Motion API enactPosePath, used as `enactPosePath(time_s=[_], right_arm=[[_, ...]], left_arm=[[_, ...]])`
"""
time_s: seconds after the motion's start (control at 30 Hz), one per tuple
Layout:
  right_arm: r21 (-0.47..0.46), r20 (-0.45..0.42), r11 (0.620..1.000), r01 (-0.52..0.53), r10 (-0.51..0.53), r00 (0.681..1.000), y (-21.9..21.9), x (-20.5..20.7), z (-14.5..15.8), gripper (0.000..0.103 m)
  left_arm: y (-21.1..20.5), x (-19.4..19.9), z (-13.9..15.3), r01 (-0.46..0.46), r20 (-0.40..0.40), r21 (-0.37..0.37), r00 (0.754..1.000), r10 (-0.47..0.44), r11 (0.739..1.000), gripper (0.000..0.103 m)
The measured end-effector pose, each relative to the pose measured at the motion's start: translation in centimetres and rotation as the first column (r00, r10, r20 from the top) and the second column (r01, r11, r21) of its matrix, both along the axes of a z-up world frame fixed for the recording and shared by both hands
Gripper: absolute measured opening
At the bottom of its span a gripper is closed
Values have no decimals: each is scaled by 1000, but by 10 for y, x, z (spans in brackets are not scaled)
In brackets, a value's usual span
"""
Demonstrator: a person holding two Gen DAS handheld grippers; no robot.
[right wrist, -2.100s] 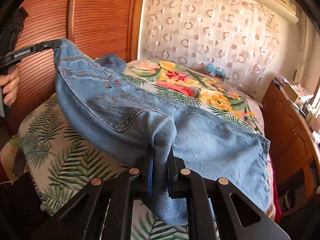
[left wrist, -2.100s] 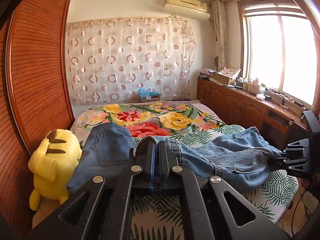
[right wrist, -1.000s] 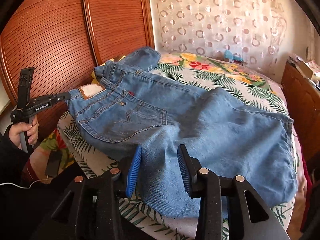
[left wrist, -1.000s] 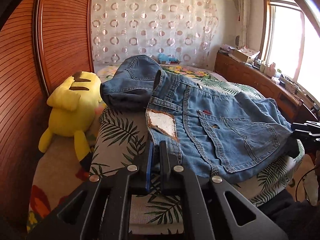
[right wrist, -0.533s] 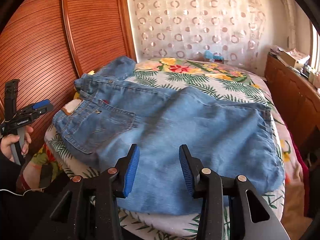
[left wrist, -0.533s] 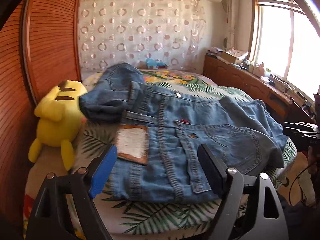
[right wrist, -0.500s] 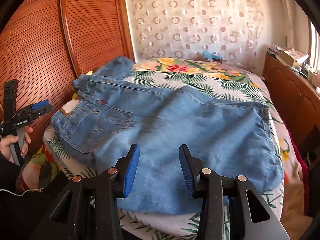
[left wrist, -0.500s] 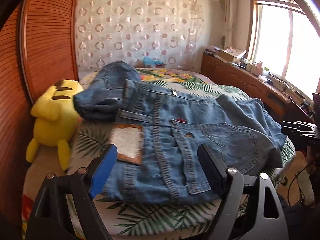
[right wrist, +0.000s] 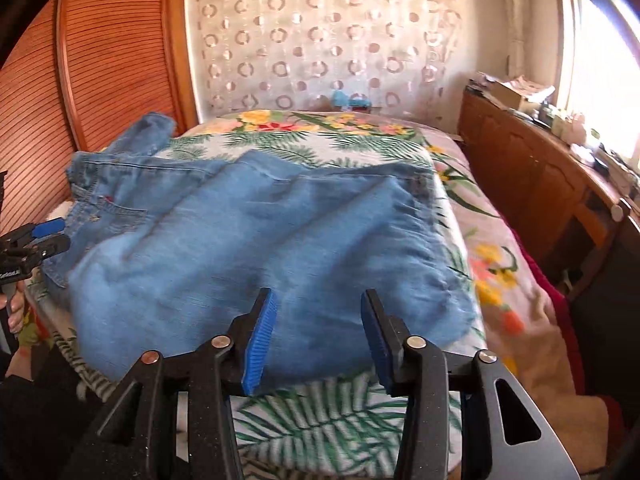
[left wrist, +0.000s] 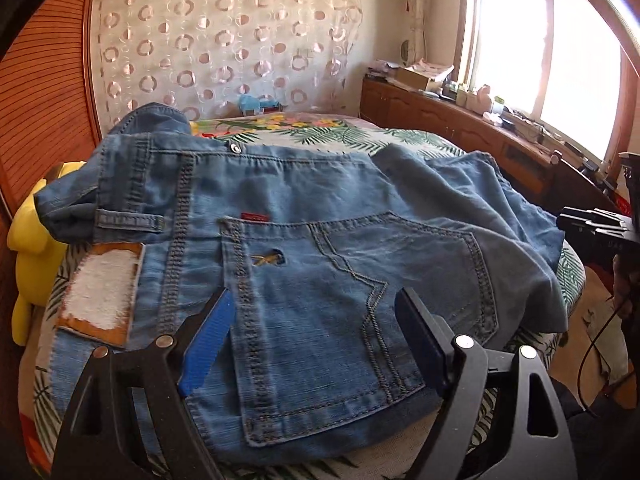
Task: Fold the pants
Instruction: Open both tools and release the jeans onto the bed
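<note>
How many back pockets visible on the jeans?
1. The back pocket lies on the jeans just ahead of the left gripper. A second may be hidden under the fold.

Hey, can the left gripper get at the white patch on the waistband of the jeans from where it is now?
Probably yes. The left gripper has its jaws wide open with nothing held, and the white patch lies flat and uncovered on the jeans, just to the side. Only bare denim lies between them.

Blue denim pants (left wrist: 320,264), leaf-and-flower patterned bedspread (right wrist: 360,136), yellow plush toy (left wrist: 30,240), circle-patterned curtain (left wrist: 224,40)
</note>
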State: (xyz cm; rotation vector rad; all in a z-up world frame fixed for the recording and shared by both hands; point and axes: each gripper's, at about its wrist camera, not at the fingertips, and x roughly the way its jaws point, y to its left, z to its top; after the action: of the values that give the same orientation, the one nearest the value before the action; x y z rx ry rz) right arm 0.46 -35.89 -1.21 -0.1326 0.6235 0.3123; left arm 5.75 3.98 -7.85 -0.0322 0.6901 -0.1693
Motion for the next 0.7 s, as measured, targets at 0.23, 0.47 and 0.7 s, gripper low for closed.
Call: enactPosePath(time_s=[0.23,0.47,0.7], right_arm=[[13,-22,993,114,-113,993,-32,8,-7,50],[30,-66,983,182,-179,982,-42,25,-16,50],[100,-109,976,195,-184,977,-45,45,-23,50]], left_arm=[[-3,-1,-12,-3,-32,10,999,4,1000,83],[-7,-3,-16,-13,-20,9,1000,13,1000,83],[-7,-5,-17,-15,-14,14,1000,15,1000,83]])
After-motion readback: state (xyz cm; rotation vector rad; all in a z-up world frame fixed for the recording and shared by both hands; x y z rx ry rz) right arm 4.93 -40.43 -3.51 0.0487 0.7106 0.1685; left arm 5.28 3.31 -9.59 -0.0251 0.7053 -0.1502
